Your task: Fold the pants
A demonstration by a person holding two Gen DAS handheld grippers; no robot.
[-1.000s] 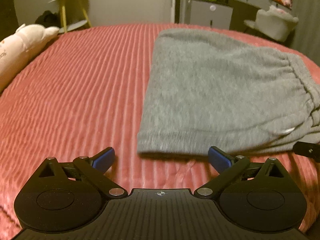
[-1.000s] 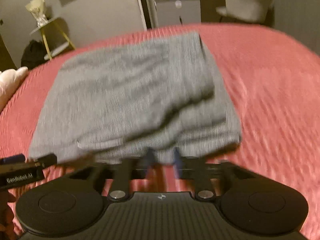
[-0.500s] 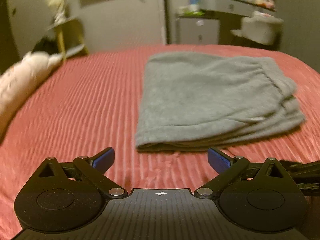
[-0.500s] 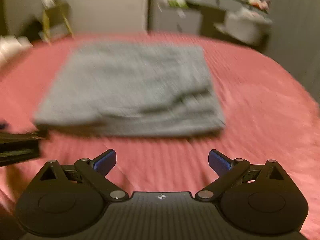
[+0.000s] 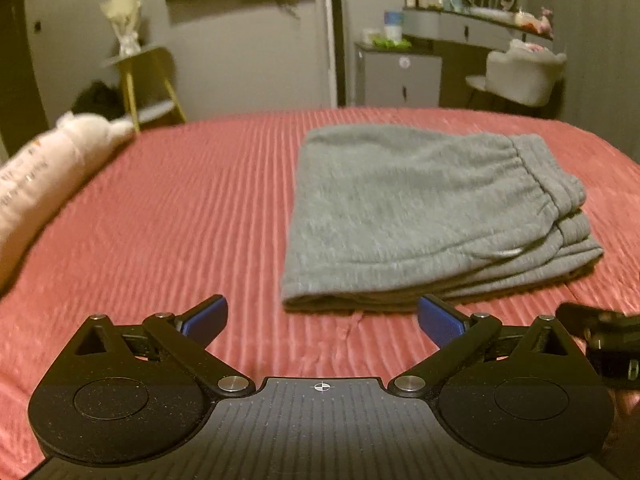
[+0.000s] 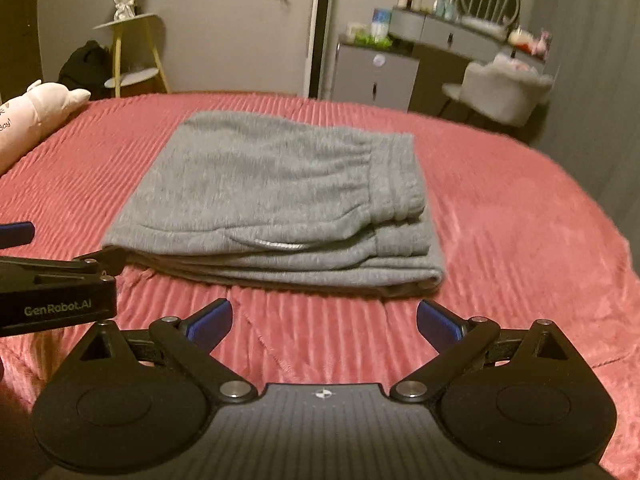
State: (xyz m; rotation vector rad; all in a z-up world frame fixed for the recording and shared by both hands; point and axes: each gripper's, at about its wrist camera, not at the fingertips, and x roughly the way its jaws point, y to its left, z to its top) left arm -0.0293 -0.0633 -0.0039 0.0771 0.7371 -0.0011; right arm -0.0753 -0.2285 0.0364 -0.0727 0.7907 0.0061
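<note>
Your left gripper (image 5: 322, 318) hangs just short of the bundle with its blue-padded fingers (image 5: 205, 317) spread wide and nothing between them; your right gripper (image 6: 324, 320) is the same, fully spread and empty. Both sit low over the ribbed pink bedspread (image 5: 168, 216), whose plush pile is rucked just in front of you. If you drag a finger forward, it could snag that ruck and shove the stack.

Beyond lies the grey fleece pants (image 6: 276, 200), folded into a layered rectangle, waistband toward your right. The task looks essentially done. The loose drawstring loop (image 6: 280, 245) pokes from the near edge, and catching it would pull the top layer askew. Farther left, the pale plush toy (image 5: 52, 168) lies well apart.
</note>
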